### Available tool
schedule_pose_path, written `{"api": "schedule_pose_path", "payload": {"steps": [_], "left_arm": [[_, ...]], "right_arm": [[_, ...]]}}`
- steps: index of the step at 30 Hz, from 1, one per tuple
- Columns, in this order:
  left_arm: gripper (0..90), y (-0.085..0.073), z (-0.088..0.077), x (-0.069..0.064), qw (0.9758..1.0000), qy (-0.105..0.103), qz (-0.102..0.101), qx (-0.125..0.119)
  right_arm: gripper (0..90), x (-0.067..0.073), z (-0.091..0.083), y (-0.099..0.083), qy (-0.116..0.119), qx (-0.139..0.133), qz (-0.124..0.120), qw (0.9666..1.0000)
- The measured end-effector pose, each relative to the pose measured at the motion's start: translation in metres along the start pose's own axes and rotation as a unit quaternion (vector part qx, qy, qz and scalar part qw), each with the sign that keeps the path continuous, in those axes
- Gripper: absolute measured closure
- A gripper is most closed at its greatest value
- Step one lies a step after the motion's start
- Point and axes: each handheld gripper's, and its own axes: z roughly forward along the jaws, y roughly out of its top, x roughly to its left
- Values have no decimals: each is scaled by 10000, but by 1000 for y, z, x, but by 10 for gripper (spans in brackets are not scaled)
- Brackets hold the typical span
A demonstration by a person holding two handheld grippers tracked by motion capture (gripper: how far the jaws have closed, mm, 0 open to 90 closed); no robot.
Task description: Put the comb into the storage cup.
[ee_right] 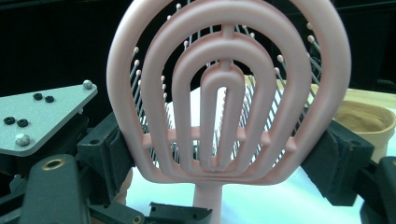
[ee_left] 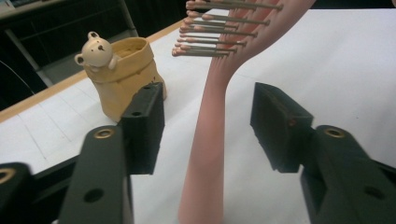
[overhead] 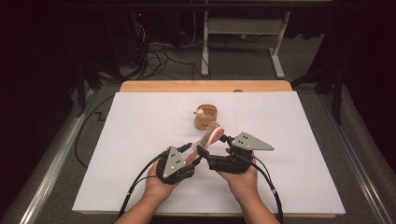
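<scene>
In the high view, the hairbrush (overhead: 208,136) lies slanted near the table's (overhead: 140,140) middle, head toward the cup (overhead: 206,116) at the far edge. In the left gripper (ee_left: 208,126) view, the jaws stand apart around the handle. In the right gripper (ee_right: 224,154) view, the pads clamp the head.

A pink hairbrush (ee_right: 229,93) is seen to be made of smooth, matt plastic, with thin metallic bristles tipped in pink. The bear-faced holder (ee_left: 121,74) looks matt tan, like soft rubber or ceramic. The table (overhead: 140,140) is covered with matt white paper, edged by wood.
</scene>
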Motion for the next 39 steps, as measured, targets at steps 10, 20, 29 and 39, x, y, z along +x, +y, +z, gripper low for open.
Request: {"api": "schedule_pose_path", "payload": {"steps": [10, 20, 29, 39], "left_arm": [[280, 0, -4, 8, 9988, -368, -328, -24], [143, -7, -20, 23, 9975, -477, -507, -95], [42, -19, -31, 34, 9965, -454, -686, -165], [0, -33, -53, 58, 9963, -187, -806, -217]], "right_arm": [[203, -3, -2, 1, -34, -7, -12, 10000], [203, -4, -4, 3, -91, -16, -63, 9999], [203, -7, -8, 3, -167, -21, -88, 9998], [203, -11, -14, 4, -223, -35, -77, 9997]]}}
